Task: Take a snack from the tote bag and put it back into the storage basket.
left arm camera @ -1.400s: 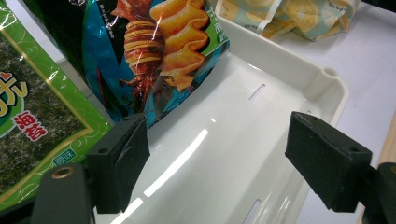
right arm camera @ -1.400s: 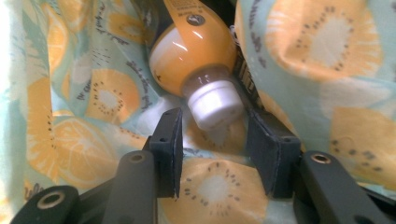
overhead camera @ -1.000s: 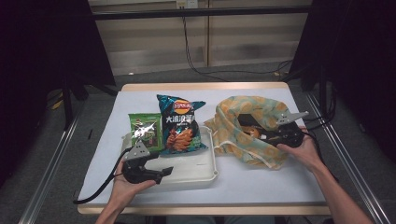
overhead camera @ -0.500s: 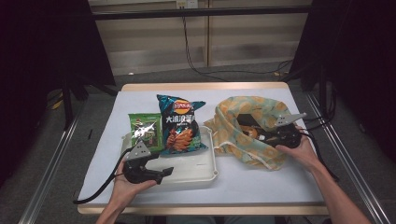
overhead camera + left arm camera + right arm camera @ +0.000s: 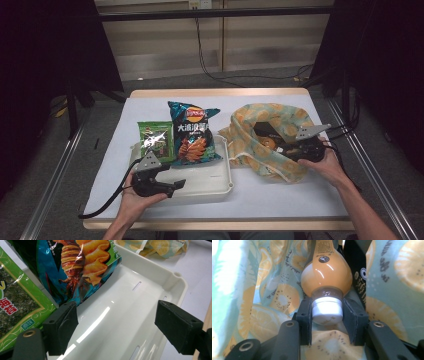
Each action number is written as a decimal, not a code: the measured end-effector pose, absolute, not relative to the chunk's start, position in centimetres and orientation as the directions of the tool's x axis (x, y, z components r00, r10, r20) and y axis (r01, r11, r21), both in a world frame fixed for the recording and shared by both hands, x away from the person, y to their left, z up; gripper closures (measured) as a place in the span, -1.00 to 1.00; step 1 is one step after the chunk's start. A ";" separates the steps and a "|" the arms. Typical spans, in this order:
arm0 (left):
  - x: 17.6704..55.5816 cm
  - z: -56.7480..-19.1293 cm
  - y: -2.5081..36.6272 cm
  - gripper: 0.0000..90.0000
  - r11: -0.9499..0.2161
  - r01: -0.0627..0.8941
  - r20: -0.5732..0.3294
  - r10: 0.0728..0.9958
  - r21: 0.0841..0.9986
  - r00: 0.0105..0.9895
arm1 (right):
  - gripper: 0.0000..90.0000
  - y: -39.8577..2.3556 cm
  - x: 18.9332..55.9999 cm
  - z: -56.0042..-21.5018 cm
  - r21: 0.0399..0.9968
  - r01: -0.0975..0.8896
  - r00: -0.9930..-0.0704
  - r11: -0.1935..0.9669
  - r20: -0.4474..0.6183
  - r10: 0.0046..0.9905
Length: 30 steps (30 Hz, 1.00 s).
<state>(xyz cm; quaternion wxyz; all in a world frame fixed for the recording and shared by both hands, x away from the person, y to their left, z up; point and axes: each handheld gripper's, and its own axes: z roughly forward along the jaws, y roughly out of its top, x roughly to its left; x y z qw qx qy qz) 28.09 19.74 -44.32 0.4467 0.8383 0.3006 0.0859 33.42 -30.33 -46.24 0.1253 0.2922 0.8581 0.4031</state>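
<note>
Two black jaws of the right gripper (image 5: 327, 322) are being closed on the white cap (image 5: 327, 310) of an orange bottle (image 5: 326, 277), the pads being pressed against both sides of the cap after having just been drawn in. The bottle is being shown as a glossy, pear-shaped body of opaque orange, narrowing away from the cap, with a round dark mark and small print on its upper part. It is being kept inside a fabric bag (image 5: 262, 302) printed with citrus slices on pale green, beside a black box (image 5: 357, 272) bearing white print. In the high view, the bag (image 5: 260, 150) is being seen lying on the white-covered table (image 5: 300, 200), right of a white tray (image 5: 220, 185), with the right gripper (image 5: 287, 149) reaching into its mouth. The left gripper (image 5: 115, 325) is being held wide over the tray's bare floor, nothing being gripped, near a blue chips bag (image 5: 72, 270) and a green seaweed packet (image 5: 17, 302).
</note>
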 end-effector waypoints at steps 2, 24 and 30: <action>28.1 -44.3 19.8 -0.60 -0.427 0.425 -0.118 0.581 0.798 0.805 | 0.35 -30.5 33.2 -46.1 0.772 0.397 -0.796 0.497 0.020 0.605; 28.0 -44.4 19.7 -0.62 -0.422 0.436 -0.129 0.583 0.795 0.802 | 0.36 -31.3 32.3 -42.1 0.809 0.444 -0.762 0.385 0.114 0.637; 28.1 -44.4 19.7 -0.62 -0.424 0.433 -0.129 0.579 0.795 0.805 | 0.36 -31.6 31.8 -40.5 0.821 0.433 -0.760 0.373 0.110 0.640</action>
